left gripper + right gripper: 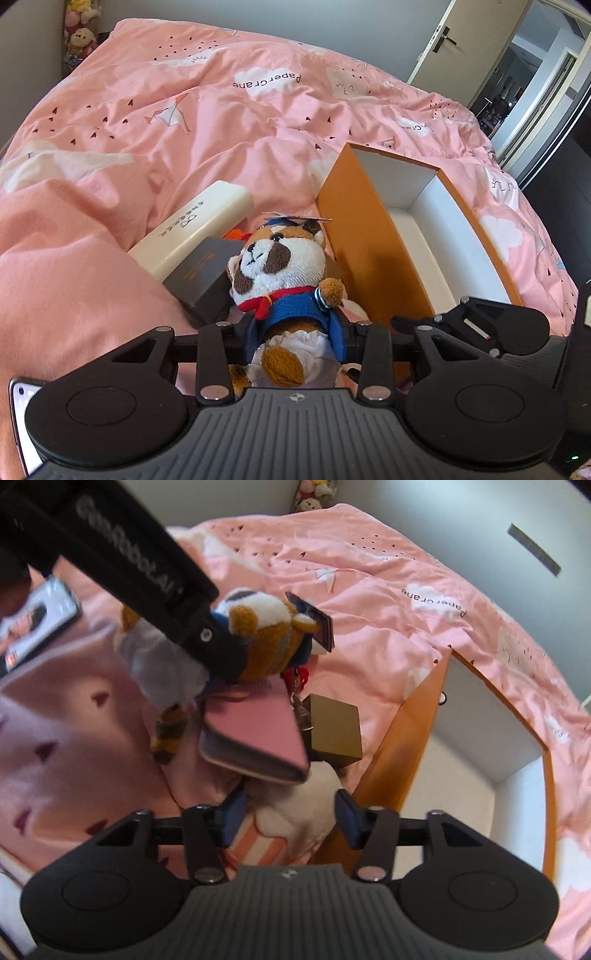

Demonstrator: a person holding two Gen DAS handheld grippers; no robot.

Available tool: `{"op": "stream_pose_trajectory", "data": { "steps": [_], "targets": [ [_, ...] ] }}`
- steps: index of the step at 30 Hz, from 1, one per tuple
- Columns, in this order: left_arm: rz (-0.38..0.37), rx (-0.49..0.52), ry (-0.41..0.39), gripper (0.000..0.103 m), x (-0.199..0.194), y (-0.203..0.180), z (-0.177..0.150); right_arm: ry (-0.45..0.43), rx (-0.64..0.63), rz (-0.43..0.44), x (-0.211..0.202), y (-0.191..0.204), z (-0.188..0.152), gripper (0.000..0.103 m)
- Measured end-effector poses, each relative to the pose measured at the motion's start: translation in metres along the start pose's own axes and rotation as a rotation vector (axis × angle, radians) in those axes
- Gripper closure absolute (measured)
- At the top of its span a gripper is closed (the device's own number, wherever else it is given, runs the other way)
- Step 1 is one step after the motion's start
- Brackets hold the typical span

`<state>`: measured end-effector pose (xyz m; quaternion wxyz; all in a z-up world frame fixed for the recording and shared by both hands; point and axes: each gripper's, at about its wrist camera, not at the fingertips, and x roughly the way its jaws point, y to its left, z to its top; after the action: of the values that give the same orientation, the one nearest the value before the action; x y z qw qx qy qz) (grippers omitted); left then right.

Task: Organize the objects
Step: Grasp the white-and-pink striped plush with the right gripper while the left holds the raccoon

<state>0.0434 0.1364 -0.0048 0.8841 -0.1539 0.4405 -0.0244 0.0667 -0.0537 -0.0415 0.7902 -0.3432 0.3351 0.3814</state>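
My left gripper (297, 338) is shut on a plush dog (282, 273) in a blue sailor outfit and cap, held above the pink bed. The same plush dog (258, 627) shows in the right wrist view, clamped by the left gripper's black arm. An open orange box (373, 229) with a white inside lies to its right, also seen in the right wrist view (402, 738). My right gripper (290, 818) is open, its blue fingers either side of a white and pink-striped soft toy (291, 812) beside the box wall. A pink wallet (255, 734) and a gold box (334, 731) lie ahead.
A cream case (192, 229) and a dark grey box (201, 277) lie left of the plush dog on the pink duvet (184, 122). A phone (37, 624) lies at the left. An open door (461, 48) stands at the far right.
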Motion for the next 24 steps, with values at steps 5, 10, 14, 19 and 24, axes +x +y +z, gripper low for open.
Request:
{"op": "stream_pose_trajectory", "data": {
  "steps": [5, 10, 14, 19, 24],
  "targets": [
    [-0.012, -0.009, -0.012, 0.060, -0.002, 0.004, -0.002, 0.050, -0.061, -0.046, 0.020, 0.011, 0.005, 0.034],
    [-0.005, -0.001, -0.014, 0.060, 0.002, 0.005, -0.002, 0.097, -0.085, -0.089, 0.038, 0.016, 0.007, 0.034],
    [-0.013, -0.005, -0.009, 0.059, 0.006, 0.008, -0.002, 0.106, -0.114, -0.111, 0.044, 0.017, 0.008, 0.034],
    [-0.015, 0.000, -0.002, 0.059, 0.010, 0.008, -0.001, 0.128, -0.163, -0.125, 0.052, 0.020, 0.008, 0.025],
    [-0.012, -0.006, 0.000, 0.059, 0.010, 0.009, -0.002, 0.129, -0.185, -0.106, 0.051, 0.022, 0.005, 0.029]
  ]
}}
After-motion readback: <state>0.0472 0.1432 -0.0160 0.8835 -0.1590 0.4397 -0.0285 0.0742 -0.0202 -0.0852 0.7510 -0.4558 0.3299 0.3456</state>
